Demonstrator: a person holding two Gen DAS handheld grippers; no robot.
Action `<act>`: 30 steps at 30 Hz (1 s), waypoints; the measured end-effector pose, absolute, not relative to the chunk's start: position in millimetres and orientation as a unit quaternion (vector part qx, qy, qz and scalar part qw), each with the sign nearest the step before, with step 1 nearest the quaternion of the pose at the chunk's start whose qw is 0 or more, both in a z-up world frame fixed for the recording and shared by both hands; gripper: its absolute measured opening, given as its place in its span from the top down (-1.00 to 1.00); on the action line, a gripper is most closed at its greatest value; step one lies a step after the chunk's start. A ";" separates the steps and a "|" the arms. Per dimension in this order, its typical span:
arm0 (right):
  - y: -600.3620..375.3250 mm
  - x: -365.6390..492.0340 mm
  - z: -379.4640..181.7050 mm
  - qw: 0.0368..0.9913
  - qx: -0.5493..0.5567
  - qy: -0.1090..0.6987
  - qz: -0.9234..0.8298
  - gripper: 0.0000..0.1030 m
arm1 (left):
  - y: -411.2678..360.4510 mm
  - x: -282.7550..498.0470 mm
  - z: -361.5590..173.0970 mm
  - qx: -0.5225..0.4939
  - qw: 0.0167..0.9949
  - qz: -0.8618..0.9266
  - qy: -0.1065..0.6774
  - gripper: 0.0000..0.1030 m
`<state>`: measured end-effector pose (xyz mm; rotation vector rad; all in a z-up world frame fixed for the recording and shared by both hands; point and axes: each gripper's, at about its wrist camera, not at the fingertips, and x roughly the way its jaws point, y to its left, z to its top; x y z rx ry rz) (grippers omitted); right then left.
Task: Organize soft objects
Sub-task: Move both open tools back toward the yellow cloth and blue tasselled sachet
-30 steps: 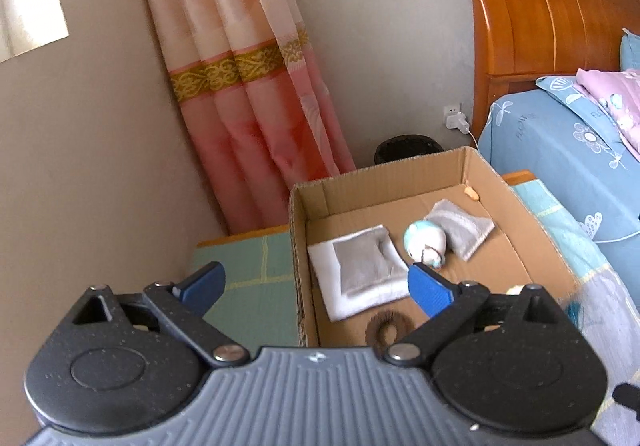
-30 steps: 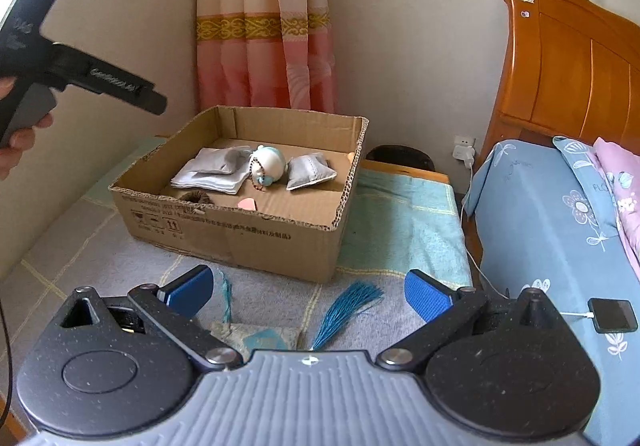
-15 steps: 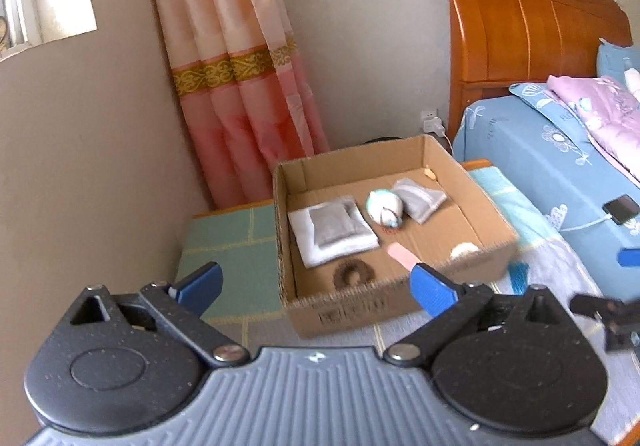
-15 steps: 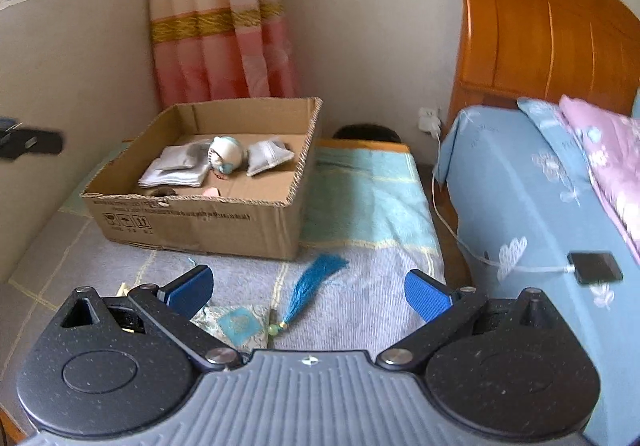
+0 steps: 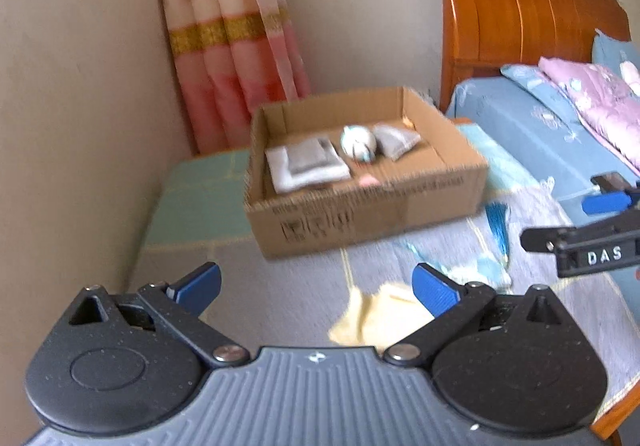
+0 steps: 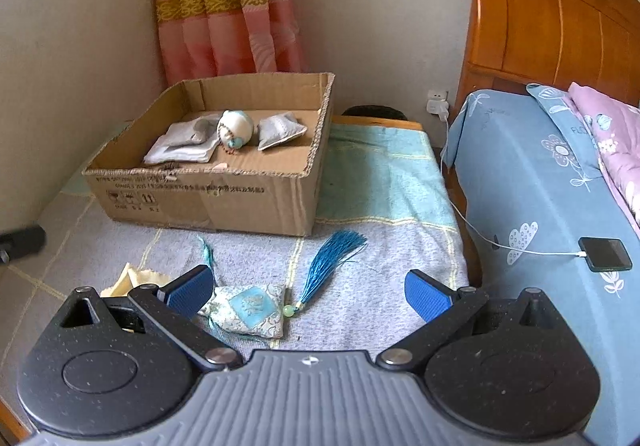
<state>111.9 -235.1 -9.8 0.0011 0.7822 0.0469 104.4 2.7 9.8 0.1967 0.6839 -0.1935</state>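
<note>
Grippers both spread wide, holding nothing: left gripper (image 5: 316,284) over the yellow cloth (image 5: 374,316), right gripper (image 6: 306,288) above the sachet (image 6: 246,310) and its tassel (image 6: 332,264), near the blanket's (image 6: 384,302) front edge. Box (image 6: 208,200) sits behind.
</note>
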 end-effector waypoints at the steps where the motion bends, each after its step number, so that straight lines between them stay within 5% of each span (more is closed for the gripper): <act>1: -233.7 112.2 -12.0 0.924 -0.003 0.382 0.025 -1.00 | 1.6 103.1 5.9 0.096 0.931 -0.098 0.338 -0.97; 14: -215.2 114.9 -77.4 0.889 -0.119 0.435 0.083 -1.00 | 2.0 106.2 -22.2 0.096 0.915 -0.118 0.374 -0.97; 30: -226.6 159.6 -85.4 0.898 -0.074 0.425 0.084 -1.00 | -21.6 133.4 -74.8 0.100 0.872 -0.177 0.446 -0.97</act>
